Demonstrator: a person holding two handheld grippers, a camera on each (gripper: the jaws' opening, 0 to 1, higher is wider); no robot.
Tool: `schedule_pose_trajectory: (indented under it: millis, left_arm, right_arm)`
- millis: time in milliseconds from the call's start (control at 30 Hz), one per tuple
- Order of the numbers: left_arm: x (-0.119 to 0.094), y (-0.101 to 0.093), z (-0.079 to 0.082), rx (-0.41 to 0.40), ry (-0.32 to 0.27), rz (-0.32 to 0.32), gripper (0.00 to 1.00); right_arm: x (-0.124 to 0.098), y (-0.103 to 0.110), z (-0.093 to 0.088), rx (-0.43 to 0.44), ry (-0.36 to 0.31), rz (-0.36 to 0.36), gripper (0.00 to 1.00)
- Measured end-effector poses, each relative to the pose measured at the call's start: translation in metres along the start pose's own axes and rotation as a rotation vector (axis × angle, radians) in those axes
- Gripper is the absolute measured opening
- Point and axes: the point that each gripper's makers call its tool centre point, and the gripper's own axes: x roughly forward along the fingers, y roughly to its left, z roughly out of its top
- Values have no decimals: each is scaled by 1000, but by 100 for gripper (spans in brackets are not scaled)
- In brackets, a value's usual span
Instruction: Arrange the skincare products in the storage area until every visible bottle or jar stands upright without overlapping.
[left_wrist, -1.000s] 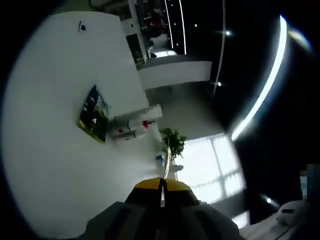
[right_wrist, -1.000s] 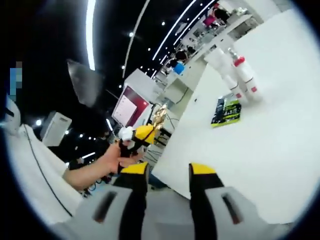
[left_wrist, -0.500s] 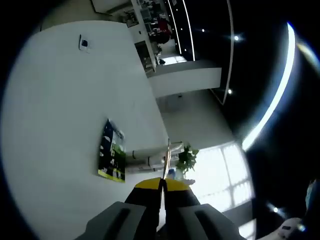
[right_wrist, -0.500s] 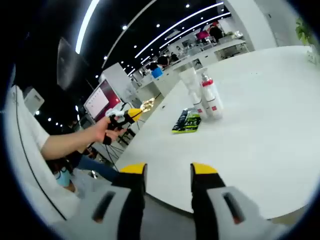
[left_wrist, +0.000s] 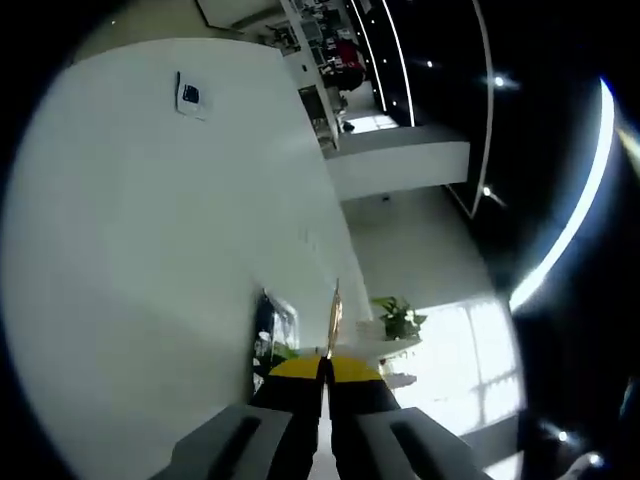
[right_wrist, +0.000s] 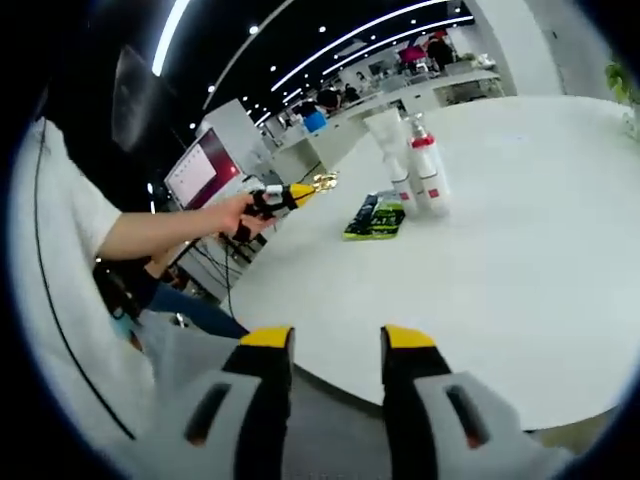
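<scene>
Right gripper view, left to right. My left hand (right_wrist: 240, 212) is stretched out from a white sleeve toward the tabletop's far-left edge, wrapped round the left gripper (right_wrist: 318, 183), whose yellow tip carries a thin gold-coloured piece. It hangs in the air off that edge, apart from the products.

Next, a flat green-and-black packet (right_wrist: 374, 216) lies on the white tabletop (right_wrist: 520, 250) near its far edge; print on it too small to read. Just beside it to the right stand two white bottles, upright and close together: a smaller one (right_wrist: 399, 182), and a taller pump bottle (right_wrist: 427, 172) with a red collar and a red mark on its label, wording illegible. A wide white tube (right_wrist: 385, 128) rises behind them. Contents not visible in any.

Right gripper (right_wrist: 334, 340): yellow-tipped jaws parted, nothing between them, hovering off the tabletop's near edge.

Left gripper view: my left gripper (left_wrist: 325, 370) has its jaws pressed together with the thin gold piece (left_wrist: 333, 320) standing up between them. The packet (left_wrist: 272, 332) shows just past the tips, partly hidden. A small dark-printed card (left_wrist: 190, 95) lies at the tabletop's far edge. A potted plant (left_wrist: 398, 318) stands beyond the table.
</scene>
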Motion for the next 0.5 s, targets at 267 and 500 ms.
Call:
schedule_pose_trajectory:
  millis: [267, 500]
  left_arm:
    - [17, 24, 21, 15, 36, 50, 1]
    - [28, 52, 31, 12, 77, 105, 1]
  right_arm:
    - [2, -6, 3, 22, -5, -13, 39]
    - [11, -23, 16, 50, -20, -58, 44]
